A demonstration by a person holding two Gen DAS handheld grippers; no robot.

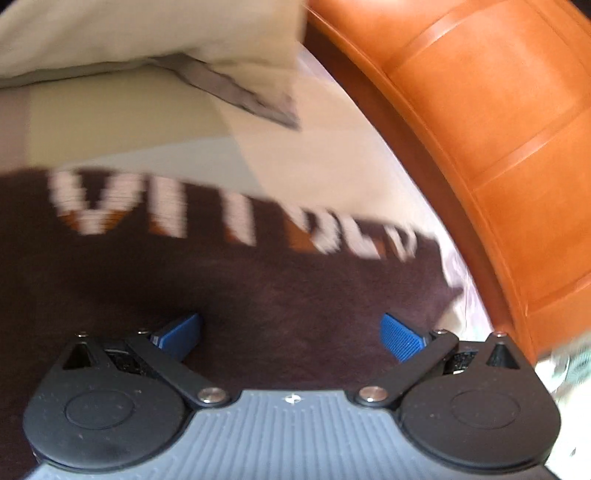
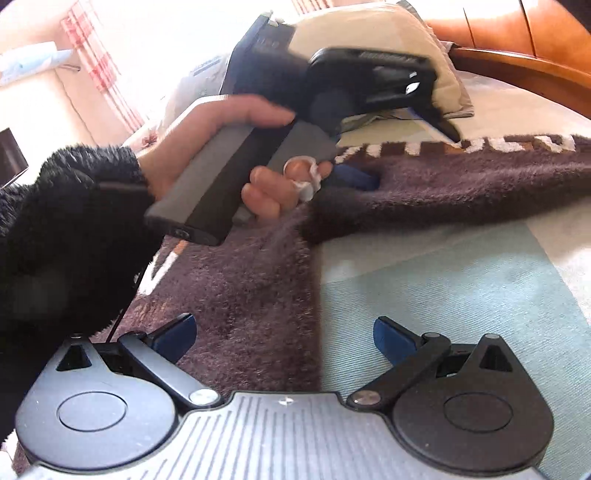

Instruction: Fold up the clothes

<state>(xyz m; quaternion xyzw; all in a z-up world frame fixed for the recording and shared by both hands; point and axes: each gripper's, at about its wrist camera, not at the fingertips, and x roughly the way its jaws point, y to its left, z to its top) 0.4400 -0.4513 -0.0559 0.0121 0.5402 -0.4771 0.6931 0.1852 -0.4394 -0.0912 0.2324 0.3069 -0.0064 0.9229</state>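
The brown fuzzy sweater (image 2: 443,184) lay spread on the bed (image 2: 443,288), its white letters toward 12 o'clock, near the pillow (image 1: 147,33) and the wooden headboard (image 1: 480,110). My left gripper (image 1: 291,336) hung released above the brown knit, with nothing between its blue pads. My right gripper (image 2: 284,339) was released too, over the sweater's edge at 6 o'clock. I judged that a good fold needed a deep pinch through the whole thick edge and a level lift, because the fluffy knit could slip.
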